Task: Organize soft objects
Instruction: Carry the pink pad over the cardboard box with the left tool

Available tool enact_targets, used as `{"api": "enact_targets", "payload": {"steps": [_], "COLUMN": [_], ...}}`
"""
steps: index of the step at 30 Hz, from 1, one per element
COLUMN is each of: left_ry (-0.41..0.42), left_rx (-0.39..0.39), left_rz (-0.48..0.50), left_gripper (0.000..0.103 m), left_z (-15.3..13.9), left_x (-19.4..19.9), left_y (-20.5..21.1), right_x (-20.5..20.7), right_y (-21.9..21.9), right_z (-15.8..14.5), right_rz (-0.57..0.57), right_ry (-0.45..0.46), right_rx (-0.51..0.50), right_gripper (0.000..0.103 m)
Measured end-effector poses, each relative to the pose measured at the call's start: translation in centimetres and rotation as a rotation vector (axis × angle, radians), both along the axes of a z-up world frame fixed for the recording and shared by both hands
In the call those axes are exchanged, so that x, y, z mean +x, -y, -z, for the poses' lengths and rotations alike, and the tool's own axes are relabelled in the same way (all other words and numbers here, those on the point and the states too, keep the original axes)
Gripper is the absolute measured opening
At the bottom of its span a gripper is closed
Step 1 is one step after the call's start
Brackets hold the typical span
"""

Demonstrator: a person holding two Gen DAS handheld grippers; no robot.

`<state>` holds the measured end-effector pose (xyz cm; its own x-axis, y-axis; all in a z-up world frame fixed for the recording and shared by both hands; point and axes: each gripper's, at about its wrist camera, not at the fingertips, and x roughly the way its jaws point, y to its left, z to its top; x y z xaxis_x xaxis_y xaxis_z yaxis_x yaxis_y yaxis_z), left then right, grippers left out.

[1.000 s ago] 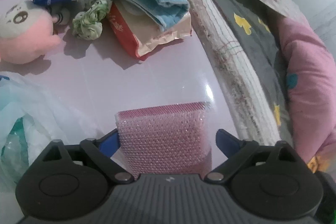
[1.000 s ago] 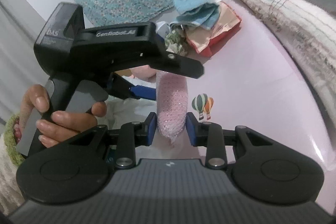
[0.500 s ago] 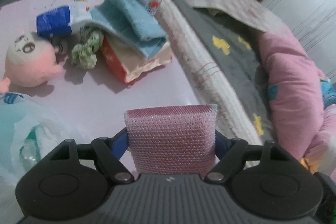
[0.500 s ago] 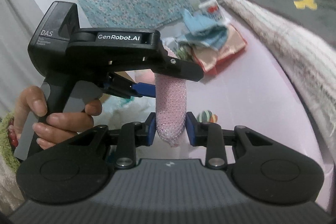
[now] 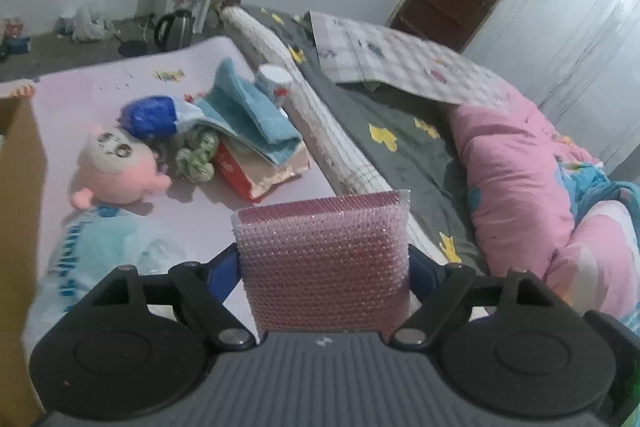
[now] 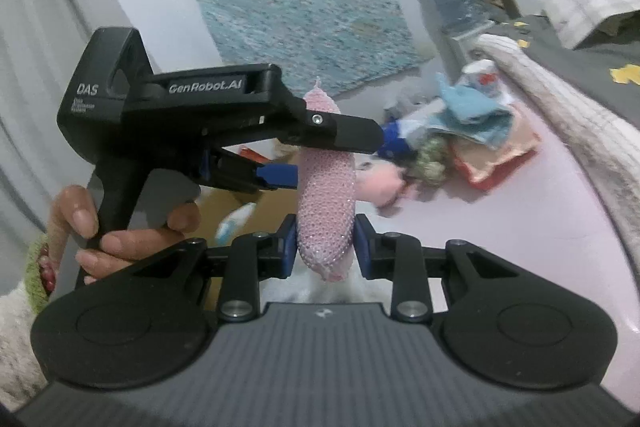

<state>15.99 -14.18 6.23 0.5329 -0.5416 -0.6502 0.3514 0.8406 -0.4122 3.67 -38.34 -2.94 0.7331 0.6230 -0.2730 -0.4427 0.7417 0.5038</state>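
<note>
Left gripper [image 5: 322, 267] has its jaws easing apart while its blue pads touch both broad edges of the pink sponge [image 5: 324, 239], which fills the gap between them. The sponge is in the air, up and to the right of the cardboard box [image 5: 16, 207], clear of the mat below. Right gripper [image 6: 326, 247] is closed narrowly on the sponge's lower end, across its thin side. Likely reading: a hand-over, with the loosening grip passing the load to the tighter one. Two crossed grips also stop a floppy piece sagging. The person's left hand [image 6: 120, 227] wraps that gripper's handle. The open box looks like the collecting bin. Right of the box lies a plush doll [image 5: 116, 167]. Further right of the box, a blue towel [image 5: 248, 111] is draped over packets, not yet sorted.
</note>
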Motion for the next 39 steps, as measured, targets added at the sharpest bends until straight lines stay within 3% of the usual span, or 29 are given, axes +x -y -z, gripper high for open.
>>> {"api": "enact_targets", "payload": {"steps": [8,10,12,18,23,29,33,39], "left_ry": [0.068,0.070,0.073,0.077,-0.012,-0.129,-0.223,-0.263], "left_rx": [0.027,0.030,0.040,0.128,0.221,0.452,0.553,0.686], "left_rz": [-0.106,-0.142,-0.187,-0.311,-0.364,-0.411,-0.411,-0.417], "left_gripper": [0.080,0.080,0.080,0.080,0.080,0.080,0.080,0.084], "left_z": [-2.5,-3.2,-3.6,-3.7,-0.9,4.9,8.6,11.3], "left_x": [-3.8,-4.7,-5.4,-5.6,-2.5,2.5,5.3,7.0], "left_y": [-6.9,-9.4,-11.6,-18.9,-23.5,-27.6,-29.8,-31.0], "right_x": [-1.4,-1.3,-1.1,-1.5,-1.5,-0.3,1.0,2.4], "right_y": [-5.7,-7.2,-8.7,-11.7,-12.2,-11.4,-11.5,-11.9], "right_z": [-2.2,-2.7,-2.9,-3.0,-2.2,-0.4,0.5,1.1], "right_rz": [-0.156,-0.207,-0.246,-0.284,-0.264,-0.216,-0.203,-0.204], "right_ry": [0.013,0.003,0.004,-0.001,-0.038,-0.098,-0.127,-0.151], "right_rx": [0.036,0.062,0.076,0.042,0.008,-0.002,-0.012,-0.027], "right_gripper": [0.031,0.033,0.046,0.049,0.049,0.049,0.049,0.049]}}
